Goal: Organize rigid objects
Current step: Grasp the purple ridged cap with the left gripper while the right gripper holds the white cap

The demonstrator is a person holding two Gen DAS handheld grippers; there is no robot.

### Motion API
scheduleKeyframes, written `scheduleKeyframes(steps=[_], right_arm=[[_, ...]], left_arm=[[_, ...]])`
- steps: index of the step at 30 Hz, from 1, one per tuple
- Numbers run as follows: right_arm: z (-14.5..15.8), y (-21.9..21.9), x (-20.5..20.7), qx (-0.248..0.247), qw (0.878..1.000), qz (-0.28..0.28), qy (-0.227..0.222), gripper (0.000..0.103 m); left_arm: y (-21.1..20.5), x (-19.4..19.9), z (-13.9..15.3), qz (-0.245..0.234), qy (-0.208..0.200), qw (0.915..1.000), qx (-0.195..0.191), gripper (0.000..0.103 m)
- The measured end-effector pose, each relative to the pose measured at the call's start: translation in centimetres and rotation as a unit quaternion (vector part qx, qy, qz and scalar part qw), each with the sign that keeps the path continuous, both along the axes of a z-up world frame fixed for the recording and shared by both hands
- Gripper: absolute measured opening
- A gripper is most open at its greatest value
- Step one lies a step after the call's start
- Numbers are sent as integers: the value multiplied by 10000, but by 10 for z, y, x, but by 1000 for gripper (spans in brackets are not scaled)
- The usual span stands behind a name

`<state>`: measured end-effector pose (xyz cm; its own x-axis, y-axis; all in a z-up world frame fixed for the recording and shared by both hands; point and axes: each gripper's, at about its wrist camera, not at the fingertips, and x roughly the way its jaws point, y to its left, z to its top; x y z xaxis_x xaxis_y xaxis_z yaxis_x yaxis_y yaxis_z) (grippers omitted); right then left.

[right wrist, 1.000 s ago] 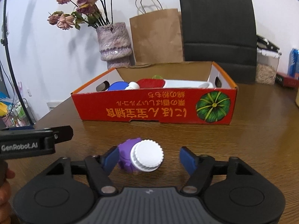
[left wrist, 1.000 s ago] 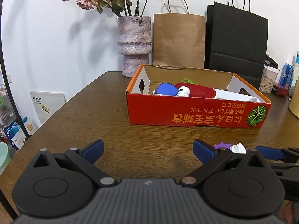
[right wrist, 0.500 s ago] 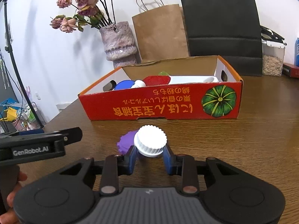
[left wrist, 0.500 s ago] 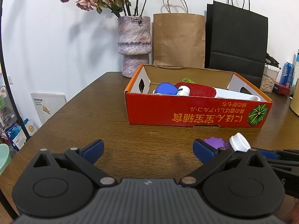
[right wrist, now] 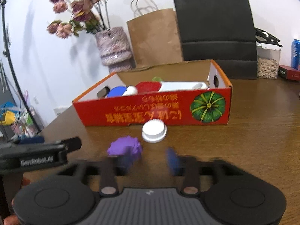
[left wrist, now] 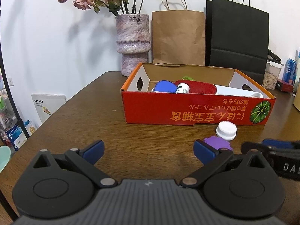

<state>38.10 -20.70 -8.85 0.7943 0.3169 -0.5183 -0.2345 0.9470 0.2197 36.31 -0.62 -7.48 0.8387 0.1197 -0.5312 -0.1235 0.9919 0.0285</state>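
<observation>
- The red cardboard box serves as the landmark; it already holds a blue lid, a small white bottle, a red flat piece and a long white item.
- A white ribbed cap lies on the wooden table just in front of the box's printed front wall, apart from both claws.
- A purple ribbed cap sits a little nearer than the white one, further out from the box.
- The right gripper has its jaws opening; nothing is between them, though its left pad stands just beside the purple cap.
- The left gripper stands wide open and empty, out in front of the box's left half.
- The step in hand looks like collecting the loose caps. Next, one claw would need to close around a cap's rim, lift it over the front wall and release inside the box.
</observation>
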Motion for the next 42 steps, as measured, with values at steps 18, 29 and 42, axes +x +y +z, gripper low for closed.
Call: scheduleKeyframes(steps=[18, 29, 42], right_arm=[[-11, 36, 63, -689, 9975, 10, 134, 34], [0, 15, 44, -507, 9983, -139, -261, 34], [4, -35, 28, -489, 9977, -270, -375, 34]], left_arm=[[14, 24, -2, 383, 36, 9993, -31, 103], [12, 31, -5, 416, 129, 9990, -98, 103], [-47, 36, -7, -103, 185, 9997, -100, 103]])
